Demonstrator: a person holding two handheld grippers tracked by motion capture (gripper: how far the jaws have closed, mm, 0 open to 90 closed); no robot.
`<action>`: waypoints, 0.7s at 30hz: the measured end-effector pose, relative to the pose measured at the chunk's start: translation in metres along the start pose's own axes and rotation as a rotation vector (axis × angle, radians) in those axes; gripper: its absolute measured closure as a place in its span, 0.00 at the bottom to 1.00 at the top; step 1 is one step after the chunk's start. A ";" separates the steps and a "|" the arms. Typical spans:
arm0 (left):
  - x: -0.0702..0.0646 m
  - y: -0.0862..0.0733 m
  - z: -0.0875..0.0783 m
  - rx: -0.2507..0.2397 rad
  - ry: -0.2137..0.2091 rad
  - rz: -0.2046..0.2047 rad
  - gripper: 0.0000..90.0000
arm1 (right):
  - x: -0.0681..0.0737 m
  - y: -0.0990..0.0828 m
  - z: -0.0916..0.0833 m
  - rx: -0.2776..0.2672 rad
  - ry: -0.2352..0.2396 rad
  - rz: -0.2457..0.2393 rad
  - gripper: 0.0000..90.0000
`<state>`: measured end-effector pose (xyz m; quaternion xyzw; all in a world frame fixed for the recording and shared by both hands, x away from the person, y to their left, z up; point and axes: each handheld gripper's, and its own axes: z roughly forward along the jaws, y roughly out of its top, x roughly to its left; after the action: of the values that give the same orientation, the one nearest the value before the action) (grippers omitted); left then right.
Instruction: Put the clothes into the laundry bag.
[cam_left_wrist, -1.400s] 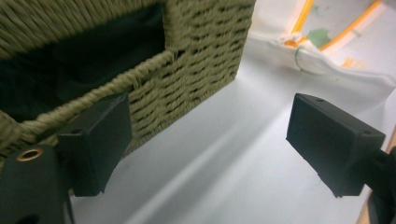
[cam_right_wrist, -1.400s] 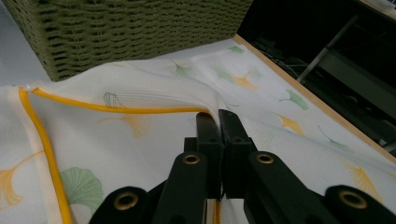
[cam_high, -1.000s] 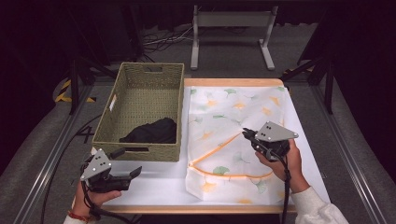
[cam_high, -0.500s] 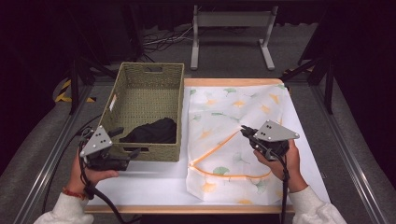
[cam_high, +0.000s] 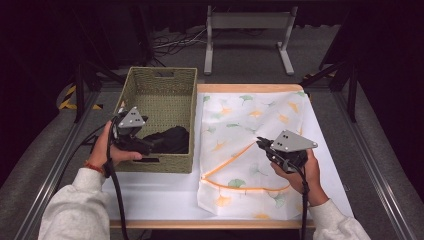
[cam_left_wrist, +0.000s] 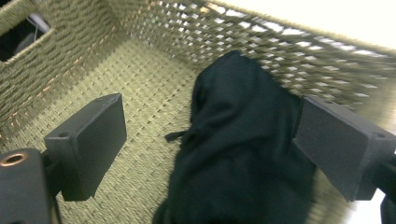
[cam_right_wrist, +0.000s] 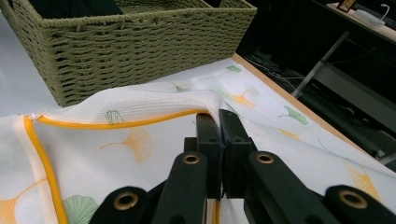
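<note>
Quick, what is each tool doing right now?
Left tool: open, above the black cloth in the basket.
Right tool: closed, pinching the mesh bag at its orange edge.

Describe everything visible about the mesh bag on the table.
The mesh bag is white, fine-netted fabric printed with orange and green ginkgo leaves and edged with an orange zipper band. It lies mostly flat on the white table, right of the woven basket. Its upper layer is lifted along the orange edge, pinched by the shut right tool, opening the mouth.
</note>
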<state>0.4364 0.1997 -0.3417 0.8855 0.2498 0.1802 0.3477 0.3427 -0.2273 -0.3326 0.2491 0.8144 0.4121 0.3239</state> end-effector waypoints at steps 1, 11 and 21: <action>0.002 0.004 0.004 0.051 -0.019 0.007 0.09 | 0.000 -0.001 0.001 0.002 0.002 0.003 0.98; 0.013 0.013 0.044 0.195 -0.088 0.074 0.08 | -0.001 -0.004 0.002 0.015 0.016 0.004 0.98; 0.019 0.013 0.078 0.315 -0.178 0.052 0.04 | -0.001 -0.006 0.003 0.024 0.027 0.005 0.98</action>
<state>0.4940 0.1616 -0.3840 0.9477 0.2200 0.0685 0.2208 0.3450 -0.2292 -0.3388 0.2496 0.8230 0.4063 0.3088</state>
